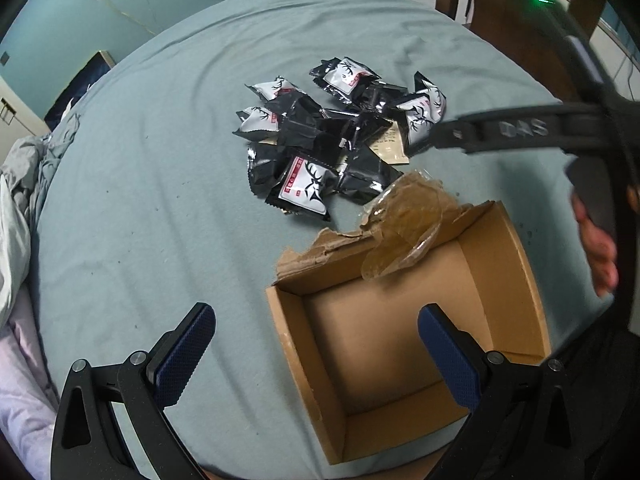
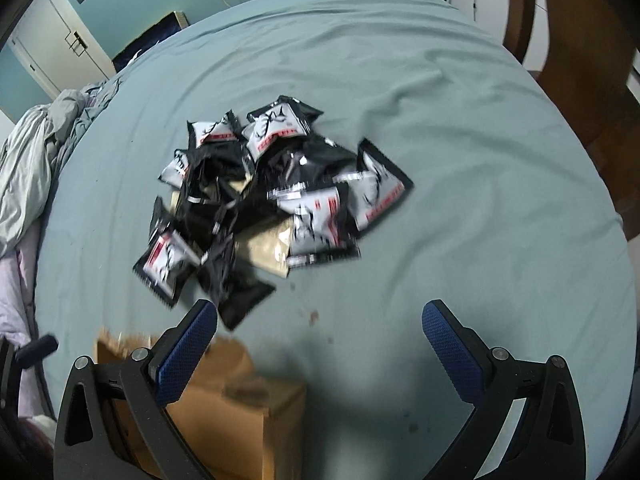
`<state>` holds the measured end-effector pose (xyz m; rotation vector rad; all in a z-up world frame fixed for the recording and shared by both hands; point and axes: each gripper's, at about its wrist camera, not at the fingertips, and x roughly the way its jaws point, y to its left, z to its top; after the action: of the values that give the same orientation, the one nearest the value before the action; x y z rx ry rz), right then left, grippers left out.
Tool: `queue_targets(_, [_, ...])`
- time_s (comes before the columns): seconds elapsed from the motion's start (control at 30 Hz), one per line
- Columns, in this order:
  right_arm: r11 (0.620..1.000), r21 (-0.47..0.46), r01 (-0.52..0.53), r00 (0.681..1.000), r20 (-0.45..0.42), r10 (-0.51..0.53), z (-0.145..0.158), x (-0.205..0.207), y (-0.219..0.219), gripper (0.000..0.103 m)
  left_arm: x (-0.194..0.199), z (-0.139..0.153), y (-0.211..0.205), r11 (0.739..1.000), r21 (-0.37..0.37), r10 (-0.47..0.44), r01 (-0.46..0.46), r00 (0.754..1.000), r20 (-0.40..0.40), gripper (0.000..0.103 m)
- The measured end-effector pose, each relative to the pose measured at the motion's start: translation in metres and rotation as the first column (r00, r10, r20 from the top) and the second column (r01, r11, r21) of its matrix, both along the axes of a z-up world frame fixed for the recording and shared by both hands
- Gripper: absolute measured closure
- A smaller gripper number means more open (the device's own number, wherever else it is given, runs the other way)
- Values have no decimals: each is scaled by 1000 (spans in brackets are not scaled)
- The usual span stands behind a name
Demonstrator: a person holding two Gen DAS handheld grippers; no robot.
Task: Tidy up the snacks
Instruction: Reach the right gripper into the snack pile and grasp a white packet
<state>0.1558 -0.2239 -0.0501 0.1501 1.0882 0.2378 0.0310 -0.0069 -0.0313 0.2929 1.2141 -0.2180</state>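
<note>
A heap of snack packets (image 1: 328, 140) is seen at centre frame on the grey-green sheet (image 1: 140, 200): glossy black wrappers, some with white panels, a black antler mark and red strips. A cardboard box (image 1: 516, 264) is seen at lower right, open and empty, its flap torn. Left gripper (image 1: 316, 360): fingers apart, nothing held. Right gripper (image 2: 320, 356): fingers apart, nothing held; view blurred.

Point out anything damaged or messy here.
The cardboard box has a ragged, torn far edge with crumpled brown tape hanging off it. The snack packets lie in a jumbled heap on the bedsheet, none in the box.
</note>
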Motion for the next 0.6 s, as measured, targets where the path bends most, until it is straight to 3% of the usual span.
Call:
queue_targets(0.1, [1000, -13, -17, 1000, 15, 17, -4, 16, 9, 1, 2, -1, 3, 1000, -13, 11, -11, 1000, -6, 0])
queue_targets(0.27, [999, -23, -43, 999, 16, 44, -13, 44, 21, 14, 6, -2, 2, 1000, -23, 13, -13, 1000, -6, 0])
queue_targets(0.4, [998, -47, -50, 999, -2, 50, -25, 60, 29, 15, 11, -2, 3, 999, -24, 25, -25, 1000, 4, 0])
queue_targets(0.6, [991, -107, -85, 996, -21, 84, -38, 79, 44, 28, 16, -3, 5, 999, -6, 41, -41, 999, 19, 0])
